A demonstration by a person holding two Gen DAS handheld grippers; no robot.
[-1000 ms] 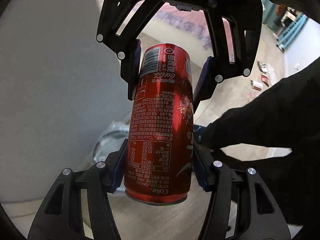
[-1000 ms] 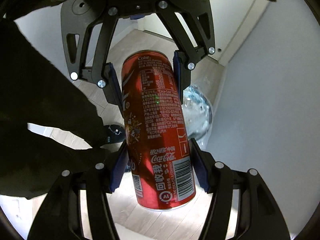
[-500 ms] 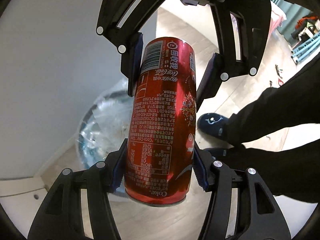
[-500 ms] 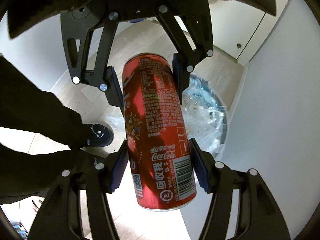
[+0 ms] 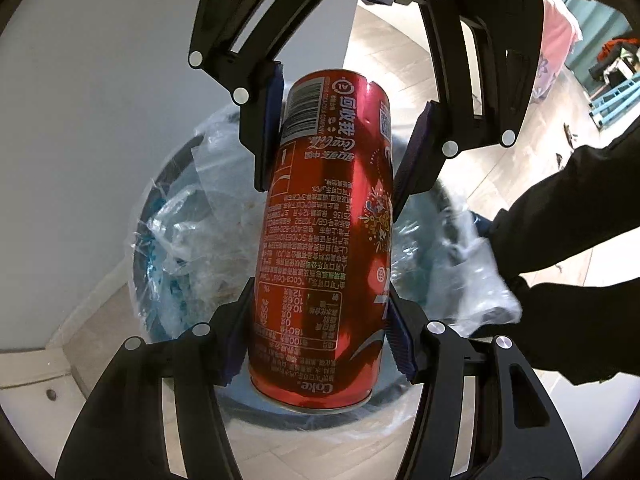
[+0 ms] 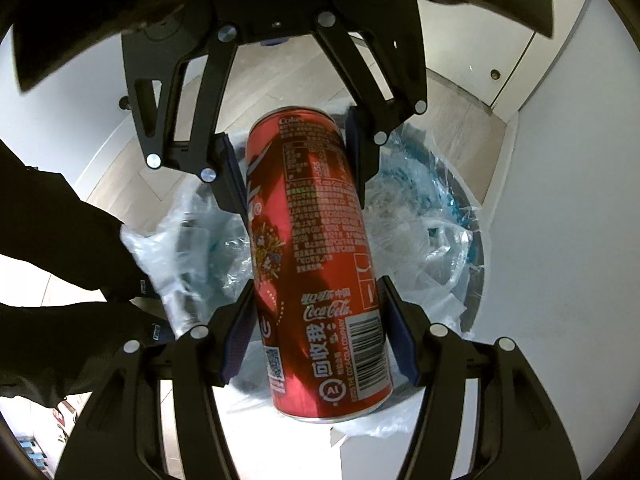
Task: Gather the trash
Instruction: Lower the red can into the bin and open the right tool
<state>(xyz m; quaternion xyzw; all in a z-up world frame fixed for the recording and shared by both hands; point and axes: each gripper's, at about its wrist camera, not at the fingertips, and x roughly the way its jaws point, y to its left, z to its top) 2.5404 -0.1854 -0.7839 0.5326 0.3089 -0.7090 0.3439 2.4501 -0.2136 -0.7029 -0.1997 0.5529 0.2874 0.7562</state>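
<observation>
A tall red Coke can point(image 5: 324, 240) is held between both grippers, one at each end. My left gripper point(image 5: 320, 336) is shut on the can's end at the bottom of the left wrist view; the right gripper's fingers point(image 5: 264, 128) clamp the far end. In the right wrist view my right gripper point(image 6: 318, 340) is shut on the can point(image 6: 316, 264), with the left gripper's fingers point(image 6: 230, 176) on the far end. The can hangs directly above a round trash bin point(image 5: 138, 280) lined with a clear plastic bag point(image 5: 192, 216).
The bin point(image 6: 476, 280) stands on a light wood floor point(image 5: 400, 68) close to a white wall point(image 5: 80, 120). The person's dark sleeves point(image 5: 560, 240) are beside the bin. Clutter lies on the floor far right point(image 5: 600, 92).
Both grippers have carried the can over the bin; the bin has grown larger and moved under the can. The grip on the can is unchanged.
</observation>
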